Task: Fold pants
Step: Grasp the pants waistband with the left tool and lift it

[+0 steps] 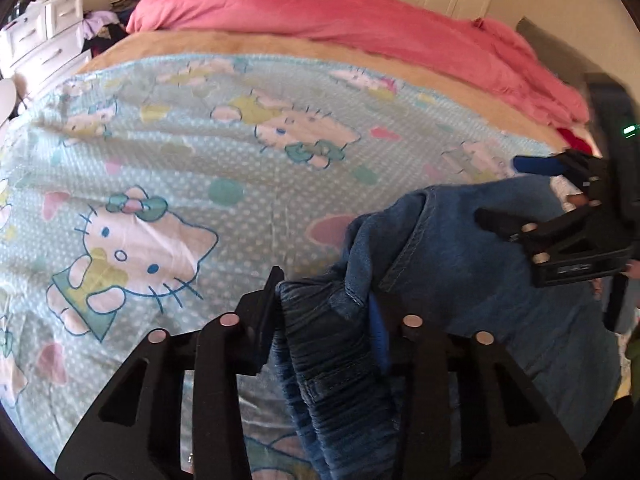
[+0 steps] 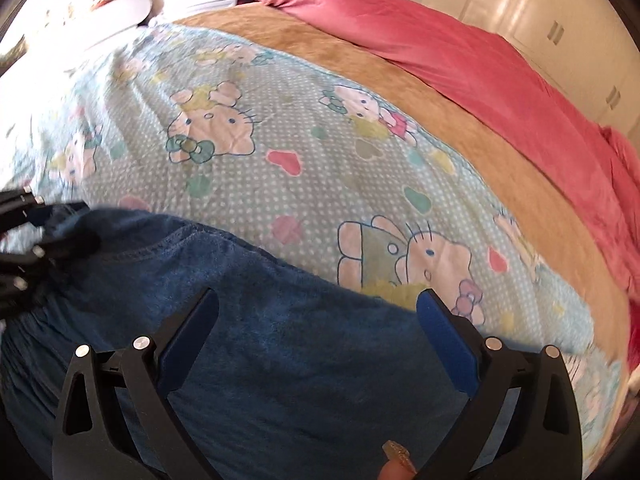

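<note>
Pants (image 1: pixel 460 248) run off the bottom edge in both views, so legs and full length are not seen. Left gripper (image 1: pixel 326 312): its right pad is mostly hidden behind the waistband. Dresser (image 1: pixel 40 36) cut at frame edge, blurry. Bed's (image 2: pixel 280 168) near edge is hidden under the denim.

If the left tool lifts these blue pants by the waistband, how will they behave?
Probably floppy: the pants already bunch and drape around the left tool. The gathered waistband looks thick, so likely grippy. The denim-like cloth should hang heavy.
</note>
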{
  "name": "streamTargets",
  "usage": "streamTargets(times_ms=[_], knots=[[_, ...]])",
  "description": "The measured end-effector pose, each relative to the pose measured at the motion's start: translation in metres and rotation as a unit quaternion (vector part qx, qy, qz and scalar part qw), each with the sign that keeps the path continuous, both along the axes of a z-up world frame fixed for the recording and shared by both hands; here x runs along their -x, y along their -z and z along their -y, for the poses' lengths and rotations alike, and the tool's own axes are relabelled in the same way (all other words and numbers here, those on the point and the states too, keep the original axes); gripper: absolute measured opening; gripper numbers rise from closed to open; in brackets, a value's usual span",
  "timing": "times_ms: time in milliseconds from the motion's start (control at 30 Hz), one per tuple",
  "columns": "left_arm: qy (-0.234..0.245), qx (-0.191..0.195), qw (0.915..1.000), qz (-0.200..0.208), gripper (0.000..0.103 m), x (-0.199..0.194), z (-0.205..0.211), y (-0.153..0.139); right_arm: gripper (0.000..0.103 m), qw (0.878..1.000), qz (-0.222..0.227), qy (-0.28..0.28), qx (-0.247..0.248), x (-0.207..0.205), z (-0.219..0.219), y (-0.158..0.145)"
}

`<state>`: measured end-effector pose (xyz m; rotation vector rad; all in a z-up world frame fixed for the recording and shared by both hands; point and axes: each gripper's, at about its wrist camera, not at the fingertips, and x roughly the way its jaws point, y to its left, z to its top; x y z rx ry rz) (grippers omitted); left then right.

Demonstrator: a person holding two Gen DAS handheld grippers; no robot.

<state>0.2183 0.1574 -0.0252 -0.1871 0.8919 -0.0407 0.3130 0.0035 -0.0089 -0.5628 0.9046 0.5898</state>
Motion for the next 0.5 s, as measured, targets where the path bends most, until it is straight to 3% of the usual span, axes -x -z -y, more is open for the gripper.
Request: streamTargets(times_ms=[367, 500], knots=[[0.029, -0.015, 0.9970, 0.070, 0.025, 0.040, 0.017, -0.034, 0.095, 0.991, 0.061, -0.108, 0.047, 0.027, -0.021, 0.006], [0.033, -0.013, 0.9970, 0.069, 0.025, 0.043, 0.019, -0.034, 0.046, 0.989, 0.034, -0.140, 0.044, 0.034, -0.030, 0.016]])
